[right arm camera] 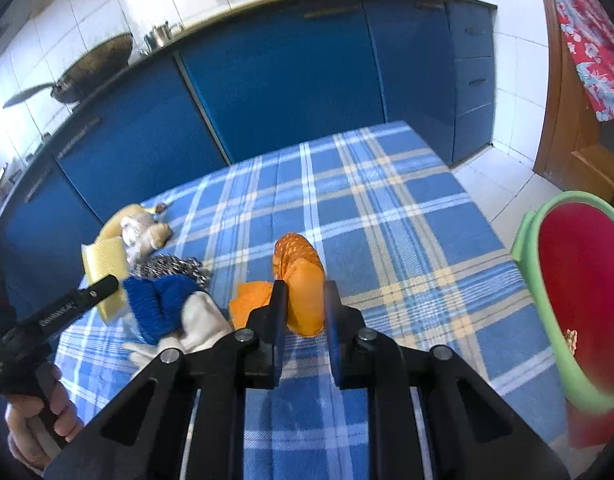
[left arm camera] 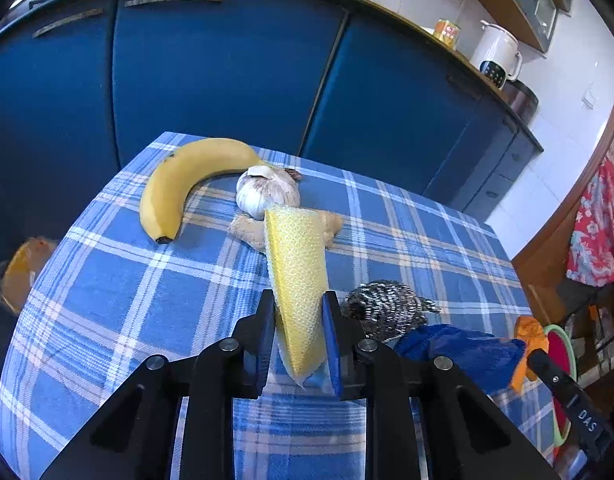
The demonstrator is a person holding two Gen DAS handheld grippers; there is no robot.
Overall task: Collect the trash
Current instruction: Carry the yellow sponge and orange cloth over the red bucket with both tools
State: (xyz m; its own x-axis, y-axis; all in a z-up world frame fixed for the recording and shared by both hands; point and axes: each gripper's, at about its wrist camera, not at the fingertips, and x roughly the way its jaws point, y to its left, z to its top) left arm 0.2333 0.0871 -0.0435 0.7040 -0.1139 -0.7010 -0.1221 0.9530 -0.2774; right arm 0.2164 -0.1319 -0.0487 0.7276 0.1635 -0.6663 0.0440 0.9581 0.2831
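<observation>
Left gripper (left arm camera: 299, 340) is clamping a yellow sponge in bubble wrap (left arm camera: 297, 280), fingers (left arm camera: 267, 332) nearly closed on its sides; the sponge is sticking out ahead of the fingertips toward the ginger (left arm camera: 247, 232), garlic (left arm camera: 267, 192) and banana (left arm camera: 179, 184). Steel scrubber (left arm camera: 387, 308) is lying just right of the fingers on the checked counter (left arm camera: 107, 280). Right gripper (right arm camera: 303, 308) is pinching an orange wrapper (right arm camera: 303, 280), fingers (right arm camera: 277, 312) narrow around it. A green bucket with red lining (right arm camera: 579, 280) is sitting off to the right of those fingers. A blue knit item (right arm camera: 159, 300) is lying left of them.
</observation>
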